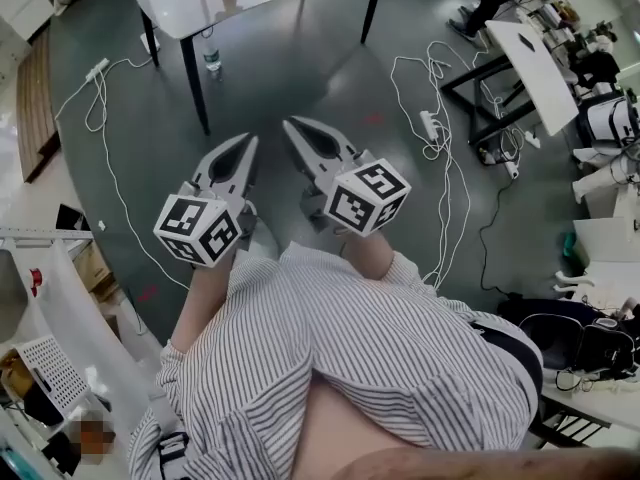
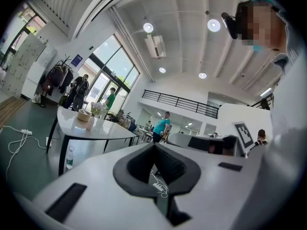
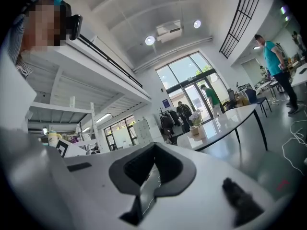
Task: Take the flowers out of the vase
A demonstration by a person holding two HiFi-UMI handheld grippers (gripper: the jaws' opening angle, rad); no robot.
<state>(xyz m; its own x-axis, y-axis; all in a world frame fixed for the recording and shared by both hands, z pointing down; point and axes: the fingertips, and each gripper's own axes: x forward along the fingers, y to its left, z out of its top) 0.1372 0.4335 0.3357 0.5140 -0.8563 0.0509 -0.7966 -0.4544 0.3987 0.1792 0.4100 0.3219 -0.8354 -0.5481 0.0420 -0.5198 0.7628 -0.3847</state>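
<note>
Striped sleeves (image 1: 400, 273) hold the grey left gripper (image 1: 250, 140) and right gripper (image 1: 293, 123), jaws closed, empty. White flowers (image 2: 98, 109) sit on a far glossy white table (image 2: 112, 131).

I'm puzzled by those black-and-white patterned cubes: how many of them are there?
2. The left cube sits at the back of the left gripper, the right cube at the back of the right gripper, both just ahead of the person's striped shirt. None seems hidden.

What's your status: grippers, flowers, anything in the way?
Left gripper and right gripper shut, empty. Flowers on the white table, far off, untouched. Water bottle by the table leg, power strip on the floor.
</note>
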